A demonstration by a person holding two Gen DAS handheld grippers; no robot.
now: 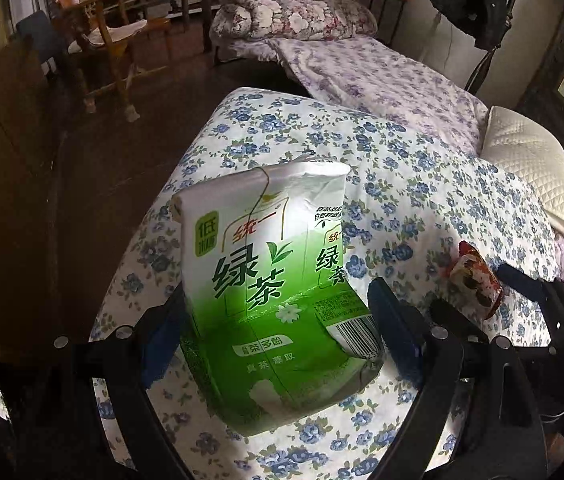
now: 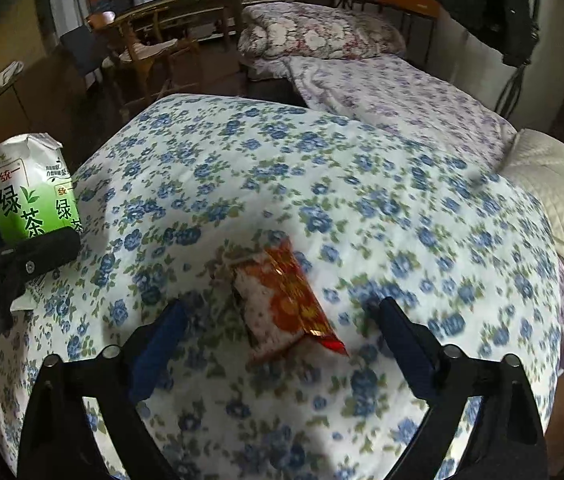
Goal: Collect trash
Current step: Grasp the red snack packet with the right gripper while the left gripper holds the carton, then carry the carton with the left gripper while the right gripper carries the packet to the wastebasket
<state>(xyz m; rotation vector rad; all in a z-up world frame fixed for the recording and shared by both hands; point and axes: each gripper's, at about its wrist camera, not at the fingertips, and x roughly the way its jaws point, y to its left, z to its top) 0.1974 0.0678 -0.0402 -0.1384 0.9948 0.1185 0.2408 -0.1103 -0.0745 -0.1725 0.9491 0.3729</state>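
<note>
On quilt (image 2: pixel 362 184): left gripper (image 1: pixel 278 320) clamps carton (image 1: pixel 274 292); right gripper (image 2: pixel 282 332) spread wide, straddling wrapper (image 2: pixel 282 300).

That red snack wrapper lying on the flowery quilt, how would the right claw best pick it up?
Straight down from above, with the right gripper closing across the narrow width of the red wrapper. The wrapper lies flat and long between the open jaws, so its long side edges probably give the easiest hold.

Bed in blue-flowered quilt (image 2: pixel 322 168) — red wrapper (image 2: pixel 282 304), white pillow (image 2: pixel 554 184) on it
</note>
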